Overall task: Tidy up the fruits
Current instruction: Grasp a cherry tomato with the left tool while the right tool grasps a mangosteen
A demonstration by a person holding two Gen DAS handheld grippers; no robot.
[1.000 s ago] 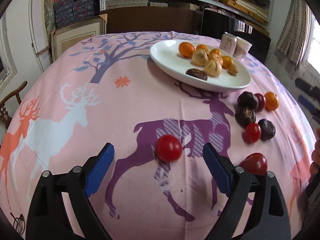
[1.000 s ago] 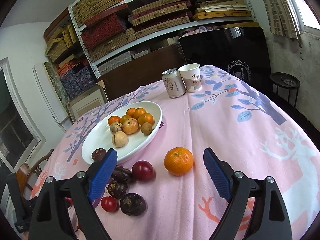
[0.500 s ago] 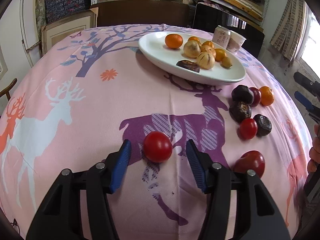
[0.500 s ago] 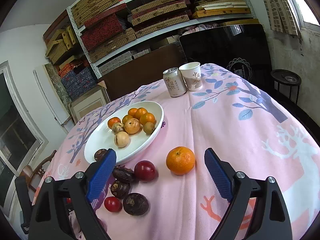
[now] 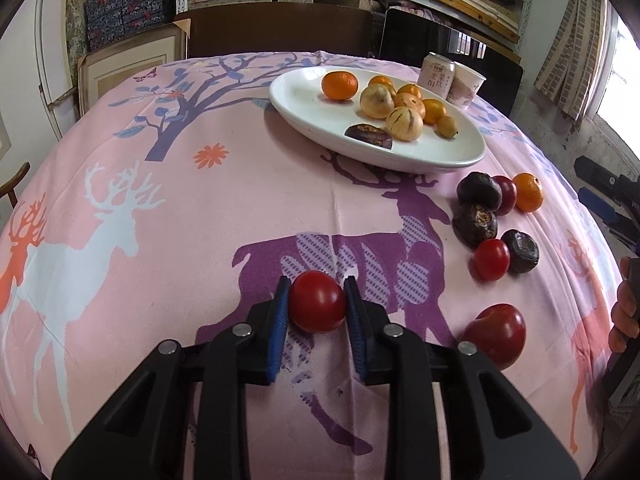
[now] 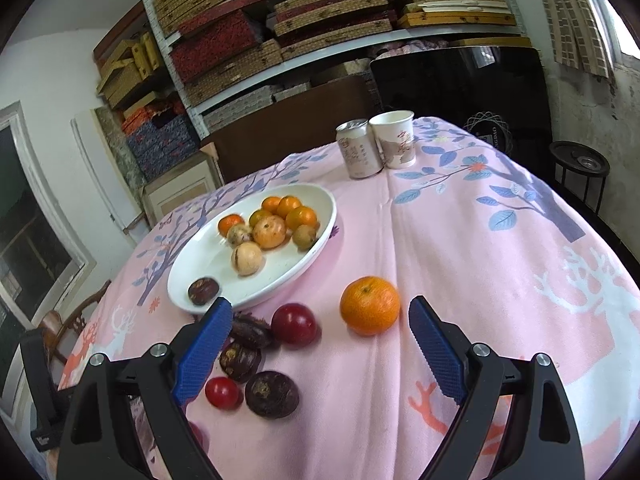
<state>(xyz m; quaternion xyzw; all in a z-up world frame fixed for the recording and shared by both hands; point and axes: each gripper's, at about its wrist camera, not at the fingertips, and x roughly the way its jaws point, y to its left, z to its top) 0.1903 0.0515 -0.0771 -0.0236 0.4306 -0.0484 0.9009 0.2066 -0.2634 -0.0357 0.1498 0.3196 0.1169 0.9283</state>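
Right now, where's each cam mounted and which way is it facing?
Left wrist: on the left gripper, looking low across the table; its blue pads clamp a red tomato.
Right wrist: on the right gripper, angled down toward the shelves; jaws open before an orange.
Shared: white plate, can, paper cup.

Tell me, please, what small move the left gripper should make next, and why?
Probably lift straight up: the left gripper is shut on the red tomato, which sits on the tablecloth, while the white plate lies farther ahead.
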